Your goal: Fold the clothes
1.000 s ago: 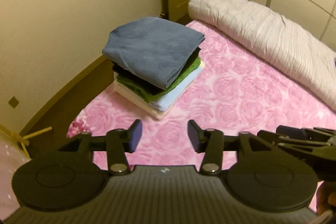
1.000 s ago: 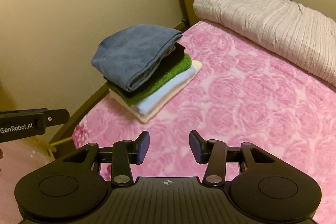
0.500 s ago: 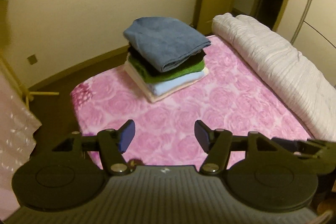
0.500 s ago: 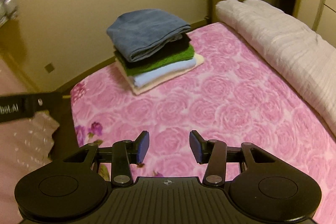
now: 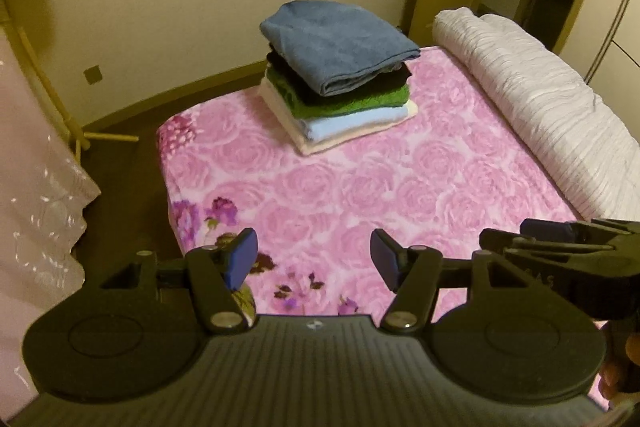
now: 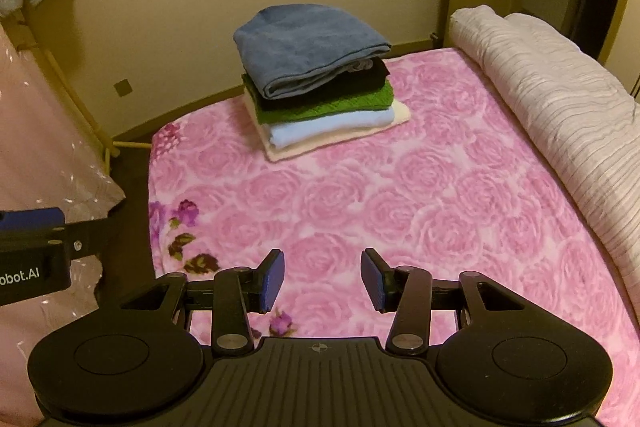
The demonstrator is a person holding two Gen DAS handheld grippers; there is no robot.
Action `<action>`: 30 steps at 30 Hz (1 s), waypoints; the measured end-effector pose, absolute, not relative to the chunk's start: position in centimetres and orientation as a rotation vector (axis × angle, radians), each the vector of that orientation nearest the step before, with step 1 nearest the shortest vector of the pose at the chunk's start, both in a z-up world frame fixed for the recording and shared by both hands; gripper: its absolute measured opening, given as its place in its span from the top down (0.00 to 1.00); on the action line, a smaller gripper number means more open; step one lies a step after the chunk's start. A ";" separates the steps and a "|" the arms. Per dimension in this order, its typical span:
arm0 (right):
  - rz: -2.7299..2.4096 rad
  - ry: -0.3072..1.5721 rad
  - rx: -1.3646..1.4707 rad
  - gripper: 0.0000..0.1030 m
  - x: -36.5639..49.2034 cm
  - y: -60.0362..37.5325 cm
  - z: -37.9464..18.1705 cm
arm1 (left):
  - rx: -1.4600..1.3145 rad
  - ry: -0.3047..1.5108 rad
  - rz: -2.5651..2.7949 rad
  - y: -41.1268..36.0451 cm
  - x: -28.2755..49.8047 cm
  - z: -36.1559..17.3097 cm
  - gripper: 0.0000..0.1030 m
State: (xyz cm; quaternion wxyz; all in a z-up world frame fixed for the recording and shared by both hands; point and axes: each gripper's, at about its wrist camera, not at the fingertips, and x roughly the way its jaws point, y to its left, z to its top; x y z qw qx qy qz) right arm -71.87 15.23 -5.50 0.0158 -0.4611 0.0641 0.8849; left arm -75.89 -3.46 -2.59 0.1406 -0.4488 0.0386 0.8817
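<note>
Grippers first: left gripper [image 5: 313, 259] stands released, blue pads apart, nothing between them, held above the near edge of the bed; right gripper [image 6: 322, 281] likewise released and empty, just beside the left one and pointing the same way. Pink rose-print blanket [image 6: 400, 211] covers the bed and shows bare between the grippers and the clothes. Stack of folded clothes [image 5: 340, 83] sits at the far end of the blanket, near the far left corner, well apart from both grippers: blue garment [image 5: 336, 47] on top, then black, green, pale blue and cream layers beneath, edges roughly squared, the blue one slightly bulged at its fold. Rolled white striped quilt [image 5: 532, 99] lies along the right side of the bed, apart from the stack. Pink plastic-covered item [image 6: 44, 155] stands at the left, beyond the bed. Status, as a judgement: every garment in view already lies folded and stacked, as the task wants; no loose garment shows on the blanket. Whether another piece waits out of view cannot be told, so the scene settles no next grasp; it calls only for a fresh garment, if any, spread on the bare blanket.
</note>
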 end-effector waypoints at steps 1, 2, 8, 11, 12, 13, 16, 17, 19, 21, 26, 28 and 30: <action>2.754 0.200 -1.440 0.55 -71.9 15.4 -5.6 | -1.303 0.111 2.546 -3.3 -75.9 -2.7 0.43; 2.755 0.198 -1.447 0.55 -72.0 15.5 -5.6 | -1.311 0.110 2.545 -3.2 -76.0 -2.9 0.43; 2.725 0.171 -1.495 0.55 -72.9 16.5 -6.8 | -1.354 0.110 2.537 -2.3 -76.3 -3.8 0.43; 2.711 0.170 -1.515 0.55 -73.3 17.1 -7.3 | -1.376 0.117 2.522 -1.6 -76.8 -4.5 0.43; 2.706 0.171 -1.519 0.55 -73.5 17.3 -7.5 | -1.380 0.120 2.517 -1.3 -77.0 -4.7 0.43; 2.701 0.171 -1.524 0.55 -73.7 17.6 -7.7 | -1.383 0.123 2.514 -1.1 -77.3 -4.8 0.43; 2.690 0.175 -1.526 0.55 -74.3 18.3 -7.9 | -1.386 0.124 2.511 -0.4 -78.1 -5.2 0.43; 2.687 0.176 -1.526 0.55 -74.5 18.5 -8.0 | -1.387 0.126 2.507 -0.1 -78.4 -5.3 0.43; 2.677 0.173 -1.526 0.55 -75.0 19.0 -8.1 | -1.390 0.128 2.499 0.4 -79.0 -5.5 0.43; 2.668 0.169 -1.525 0.55 -75.5 19.4 -8.2 | -1.395 0.128 2.491 0.9 -79.7 -5.7 0.43; 2.655 0.184 -1.518 0.55 -76.8 20.4 -8.4 | -1.406 0.132 2.467 1.9 -81.3 -6.4 0.43; 2.651 0.186 -1.517 0.55 -77.3 20.7 -8.5 | -1.414 0.135 2.459 2.2 -81.9 -6.7 0.43; 2.647 0.188 -1.516 0.55 -77.8 20.9 -8.7 | -1.417 0.134 2.457 2.4 -82.4 -6.9 0.43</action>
